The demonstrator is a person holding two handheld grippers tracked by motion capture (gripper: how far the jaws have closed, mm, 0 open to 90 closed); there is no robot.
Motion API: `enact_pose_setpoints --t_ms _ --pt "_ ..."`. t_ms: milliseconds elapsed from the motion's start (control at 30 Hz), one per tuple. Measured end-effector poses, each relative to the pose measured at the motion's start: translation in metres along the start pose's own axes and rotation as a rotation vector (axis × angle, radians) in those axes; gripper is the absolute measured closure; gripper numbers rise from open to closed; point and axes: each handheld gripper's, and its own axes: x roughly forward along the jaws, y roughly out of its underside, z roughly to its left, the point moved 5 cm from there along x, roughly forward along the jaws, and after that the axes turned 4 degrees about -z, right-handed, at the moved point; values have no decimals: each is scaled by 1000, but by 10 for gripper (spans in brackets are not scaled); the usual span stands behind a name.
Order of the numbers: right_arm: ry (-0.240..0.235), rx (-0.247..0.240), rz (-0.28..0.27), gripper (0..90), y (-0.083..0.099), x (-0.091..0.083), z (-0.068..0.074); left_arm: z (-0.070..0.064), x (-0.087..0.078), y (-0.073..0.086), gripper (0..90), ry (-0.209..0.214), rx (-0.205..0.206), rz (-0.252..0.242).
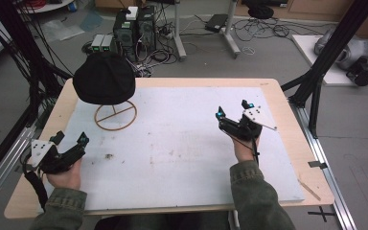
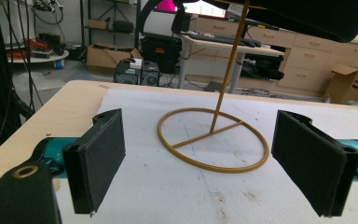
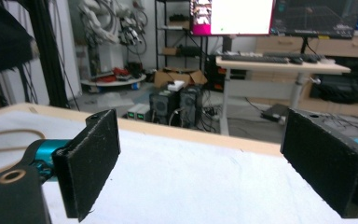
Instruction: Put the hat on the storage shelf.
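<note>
Your work sits at the far left of the table point(image 1: 282, 158): one black hat point(image 1: 104, 79) perched on top of one thin golden stand point(image 1: 115, 115), whose ring base lies flat on the white sheet point(image 1: 182, 143). Judging from how your hands are placed, the hat is the thing to go for, and neither gripper touches it yet.

Your left gripper point(image 1: 70, 142) hovers at the near left, jaws spread wide and holding nothing; in the left gripper view point(image 2: 200, 163) it looks straight at the stand's ring point(image 2: 213, 140), with the hat's underside point(image 2: 307, 16) above. Your right gripper point(image 1: 234, 111) hangs at the right, well apart from the hat, jaws likewise released and empty point(image 3: 200, 163).

To do this well, I'd bring the nearer left gripper up to the brim rather than the crown, pinch only soft cloth, and lift straight up along the pole so the light stand doesn't tip. If it wobbles, steady the ring with your right.

Count, largest first: one table, one white sheet, one hat, one stand, two grippers.
</note>
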Motion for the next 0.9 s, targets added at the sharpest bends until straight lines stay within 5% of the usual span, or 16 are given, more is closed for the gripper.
enact_pose_setpoints --t_ms 900 --pt "192 41 -8 105 52 -68 -57 -2 -1 2 176 8 -3 6"
